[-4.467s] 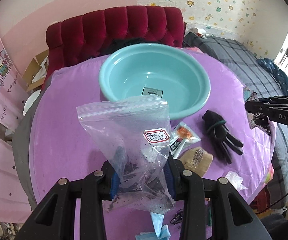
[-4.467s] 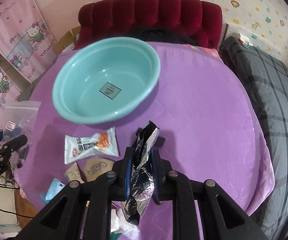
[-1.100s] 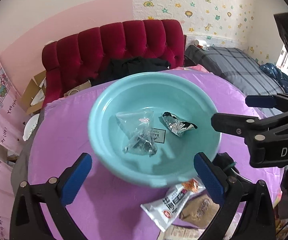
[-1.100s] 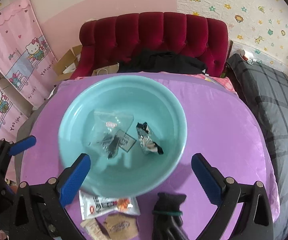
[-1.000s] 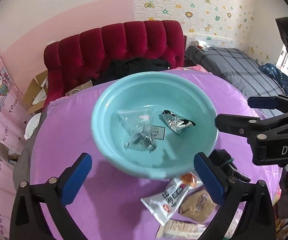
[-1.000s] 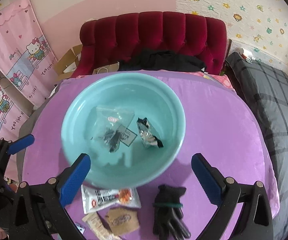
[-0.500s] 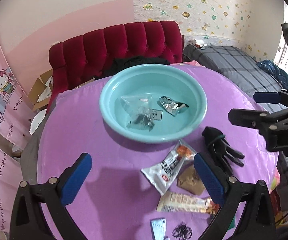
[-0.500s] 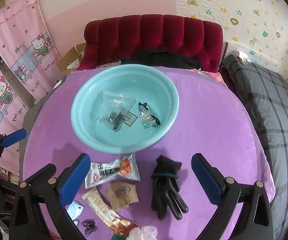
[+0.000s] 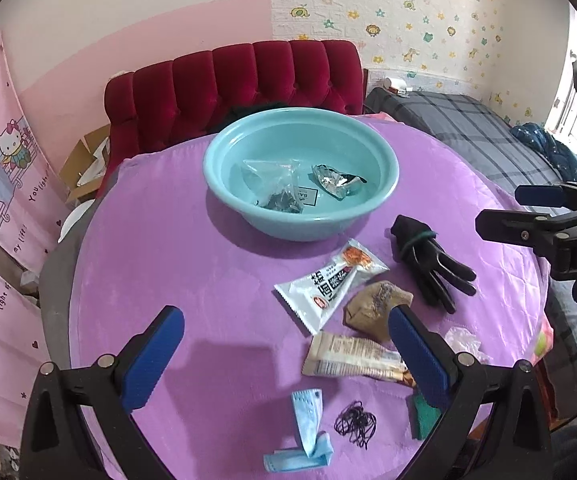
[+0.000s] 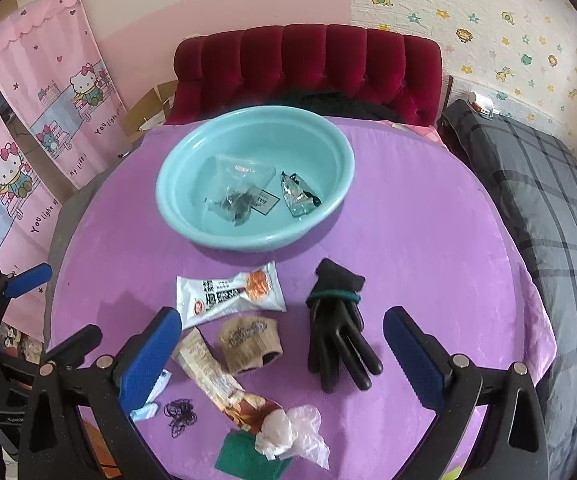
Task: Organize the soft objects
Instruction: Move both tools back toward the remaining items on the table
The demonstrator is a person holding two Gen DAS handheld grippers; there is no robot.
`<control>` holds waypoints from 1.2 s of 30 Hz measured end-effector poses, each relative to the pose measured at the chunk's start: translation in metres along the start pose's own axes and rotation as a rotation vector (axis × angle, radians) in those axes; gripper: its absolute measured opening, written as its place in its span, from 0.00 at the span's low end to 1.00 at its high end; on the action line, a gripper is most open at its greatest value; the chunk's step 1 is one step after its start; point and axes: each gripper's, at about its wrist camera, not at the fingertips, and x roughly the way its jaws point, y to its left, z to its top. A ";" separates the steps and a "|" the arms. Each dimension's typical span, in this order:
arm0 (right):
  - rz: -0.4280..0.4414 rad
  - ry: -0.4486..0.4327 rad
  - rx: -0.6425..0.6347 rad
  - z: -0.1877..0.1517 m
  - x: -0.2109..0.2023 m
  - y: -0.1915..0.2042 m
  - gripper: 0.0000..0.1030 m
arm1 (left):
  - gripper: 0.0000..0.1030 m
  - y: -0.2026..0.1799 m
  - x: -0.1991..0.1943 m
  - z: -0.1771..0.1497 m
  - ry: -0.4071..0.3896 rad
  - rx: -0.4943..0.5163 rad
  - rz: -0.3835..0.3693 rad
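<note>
Both grippers hang above the near side of the round table with its purple quilted cloth (image 10: pixel 408 240). The left gripper (image 9: pixel 288 344) is spread wide and empty, and so is the right gripper (image 10: pixel 282 344).

The light blue plastic basin (image 10: pixel 192 224) sits toward the far edge and holds a clear zip bag with dark bits (image 10: pixel 240 188) beside a crumpled silver foil wrapper (image 10: pixel 298 196).

Just nearer lie the white snack packet (image 10: pixel 228 294), the brown paper pouch (image 10: pixel 250 344), a long tan wrapper (image 10: pixel 208 368) and the black glove with a green band (image 10: pixel 338 324), clustered mid-table.

At the near edge lie a folded blue face mask (image 9: pixel 306 432), black hair ties (image 9: pixel 356 424) and crumpled clear plastic (image 10: pixel 296 432).

The cloth's left and right thirds lie bare.
</note>
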 end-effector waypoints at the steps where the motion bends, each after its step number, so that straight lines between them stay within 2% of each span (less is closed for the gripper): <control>1: -0.002 -0.001 -0.002 -0.003 -0.001 0.000 1.00 | 1.00 0.000 -0.001 -0.003 0.001 -0.001 0.000; 15: -0.018 -0.002 -0.013 -0.049 -0.007 -0.004 1.00 | 1.00 -0.005 -0.007 -0.047 0.031 -0.026 -0.007; 25: -0.004 0.086 -0.007 -0.080 0.015 -0.003 1.00 | 1.00 -0.008 0.005 -0.071 0.091 -0.037 -0.015; 36: 0.002 0.152 -0.007 -0.099 0.029 -0.007 1.00 | 1.00 -0.012 0.020 -0.090 0.159 -0.035 -0.026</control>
